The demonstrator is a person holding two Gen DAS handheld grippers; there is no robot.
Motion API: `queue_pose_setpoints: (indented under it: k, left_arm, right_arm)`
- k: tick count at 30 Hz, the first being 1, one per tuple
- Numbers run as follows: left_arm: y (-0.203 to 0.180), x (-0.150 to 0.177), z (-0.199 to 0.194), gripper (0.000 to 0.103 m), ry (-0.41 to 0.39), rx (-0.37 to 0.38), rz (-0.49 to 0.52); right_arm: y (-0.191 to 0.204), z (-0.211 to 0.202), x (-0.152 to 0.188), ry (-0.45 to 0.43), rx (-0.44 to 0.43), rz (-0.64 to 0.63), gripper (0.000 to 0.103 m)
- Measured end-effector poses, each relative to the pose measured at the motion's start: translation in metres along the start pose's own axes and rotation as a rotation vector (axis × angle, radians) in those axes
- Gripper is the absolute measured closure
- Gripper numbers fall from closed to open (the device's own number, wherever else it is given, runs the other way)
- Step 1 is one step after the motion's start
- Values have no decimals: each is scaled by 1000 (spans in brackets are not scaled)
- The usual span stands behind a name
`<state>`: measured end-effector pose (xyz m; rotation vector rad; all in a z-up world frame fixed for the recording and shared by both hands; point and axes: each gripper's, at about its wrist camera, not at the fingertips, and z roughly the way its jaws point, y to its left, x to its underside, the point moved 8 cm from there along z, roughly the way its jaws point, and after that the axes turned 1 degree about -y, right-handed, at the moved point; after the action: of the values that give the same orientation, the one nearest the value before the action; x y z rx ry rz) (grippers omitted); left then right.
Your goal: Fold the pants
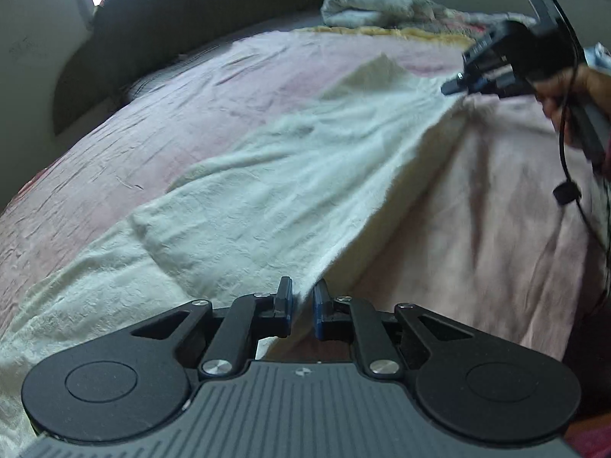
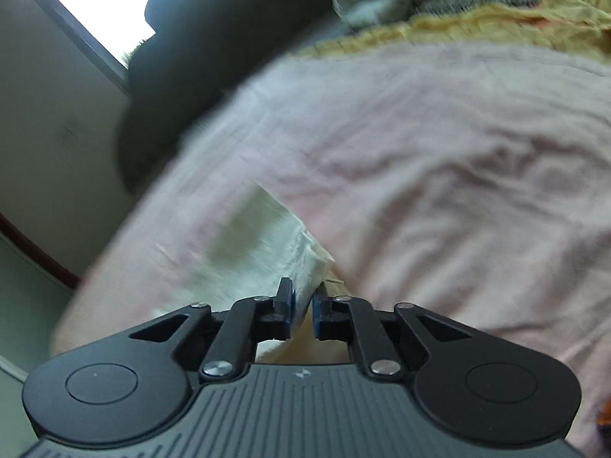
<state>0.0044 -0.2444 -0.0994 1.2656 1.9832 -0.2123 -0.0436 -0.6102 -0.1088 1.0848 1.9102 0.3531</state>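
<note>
Big pink sheet (image 1: 160, 122) covers the bed, wrinkled, w/ a dark headboard (image 1: 160, 30) behind it and a bright window (image 2: 95, 4) in the wall. At the far end lies a rumpled whitish blanket (image 1: 374, 4) next to a yellow-edged patterned cloth (image 2: 515, 19). The cream pants (image 1: 267, 191) lie stretched across the sheet, running from the near left corner up toward the far right; one long edge is lifted into a taut ridge btwn the two tools. Left gripper (image 1: 302, 299), at the bottom of its own view, is closed on the near end of that edge, fabric pinched btwn the blue pads. Right gripper (image 1: 456, 86), held by a hand (image 1: 565, 99) w/ a black cable (image 1: 565, 160) hanging, is clamped on the far end of the pants; its own view is blurred but shows cream cloth btwn the pads.
</note>
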Motion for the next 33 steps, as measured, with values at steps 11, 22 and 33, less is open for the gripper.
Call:
queue_pose_setpoints:
  k: [11,22,33]
  left_arm:
    - [6,-3,-28,63,-35,109,-59]
    - [96,33,-78,39,-35,-180,-230]
    - [267,202,-203,39,91,-727,-885]
  right_arm:
    - [135,-38,65,-85,-76,-582,72]
    - [186,-12,172,180,-106,-876,35]
    - [353,-37,282,115,-559,-1143,39]
